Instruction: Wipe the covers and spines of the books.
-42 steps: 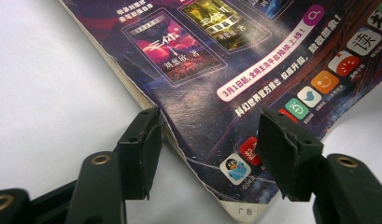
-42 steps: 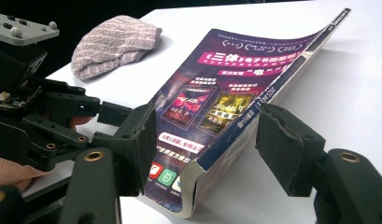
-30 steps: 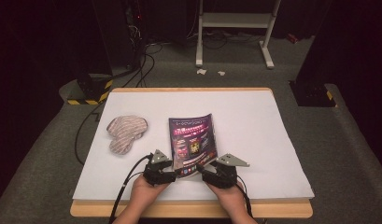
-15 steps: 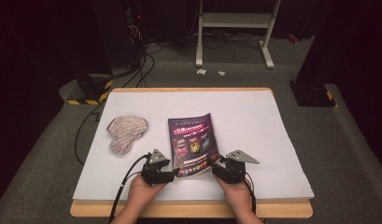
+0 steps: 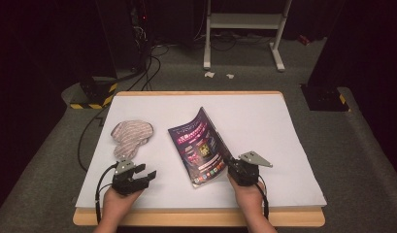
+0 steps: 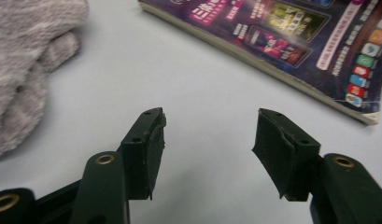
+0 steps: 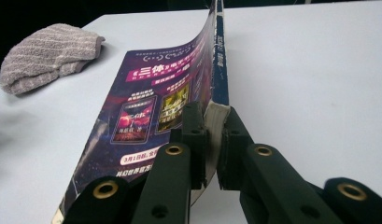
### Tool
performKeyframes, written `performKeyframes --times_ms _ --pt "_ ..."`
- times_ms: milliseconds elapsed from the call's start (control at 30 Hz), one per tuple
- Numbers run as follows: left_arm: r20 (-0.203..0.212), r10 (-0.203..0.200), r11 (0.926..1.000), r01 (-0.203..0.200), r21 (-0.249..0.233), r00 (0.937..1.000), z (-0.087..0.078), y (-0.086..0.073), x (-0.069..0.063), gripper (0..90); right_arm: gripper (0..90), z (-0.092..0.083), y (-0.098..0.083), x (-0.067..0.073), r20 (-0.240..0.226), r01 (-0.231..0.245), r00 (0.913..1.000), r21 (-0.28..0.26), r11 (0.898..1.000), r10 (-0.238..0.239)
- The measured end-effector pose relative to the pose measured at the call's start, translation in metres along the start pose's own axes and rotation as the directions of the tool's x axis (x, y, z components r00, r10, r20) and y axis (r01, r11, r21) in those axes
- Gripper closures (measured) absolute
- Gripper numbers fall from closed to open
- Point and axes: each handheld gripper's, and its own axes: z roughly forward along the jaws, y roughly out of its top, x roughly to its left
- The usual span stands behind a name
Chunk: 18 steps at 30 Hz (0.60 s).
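Near the middle of the white tabletop [image 5: 283, 126], a little toward six o'clock, lies the magazine [image 5: 198, 145], its purple cover up and its spine edge raised off the surface on the three o'clock side. The right gripper [image 5: 233, 167] holds that raised edge at the corner nearest the person: in the right gripper view its fingers [image 7: 193, 135] are clamped together on the thick stack of pages, one pad on the cover side and one on the back, with the cover curving away from them toward twelve o'clock.

Judging by this, the step in hand is lifting or turning the magazine over by its spine. To do it well, the grip should stay deep enough on the pages that the bundle does not slip or fan out, and the lift should swing in an arc toward nine o'clock so the far corner pivots on the tabletop instead of dragging.

The left gripper [image 5: 145, 175] hovers at about eight o'clock from the magazine, apart from it. Its fingers [image 6: 144, 144] stand wide apart and hold nothing, with bare tabletop between them. A grey striped cloth [image 5: 130, 136] sits crumpled at nine o'clock, just beyond the left gripper, and could get in the way of the magazine's landing.
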Motion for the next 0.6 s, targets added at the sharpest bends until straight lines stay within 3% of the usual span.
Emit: performKeyframes --times_ms 67,233,600 --pt "-0.031 0.027 0.9996 -0.027 0.003 0.9991 0.0 -0.002 0.002 41.4 84.3 0.0 0.005 0.002 0.003 0.008 1.0 -0.007 1.0 -0.008" --pt "-0.052 0.032 0.9995 -0.032 -0.003 0.9981 0.001 -0.005 0.005 36.7 84.5 -0.004 0.017 0.01 0.006 0.044 0.999 -0.042 0.998 -0.043" --pt "-0.045 -0.008 0.9994 0.007 -0.033 0.9989 -0.003 -0.006 0.011 32.5 84.7 -0.021 0.047 0.025 -0.002 0.093 0.9956 -0.152 0.984 -0.094"
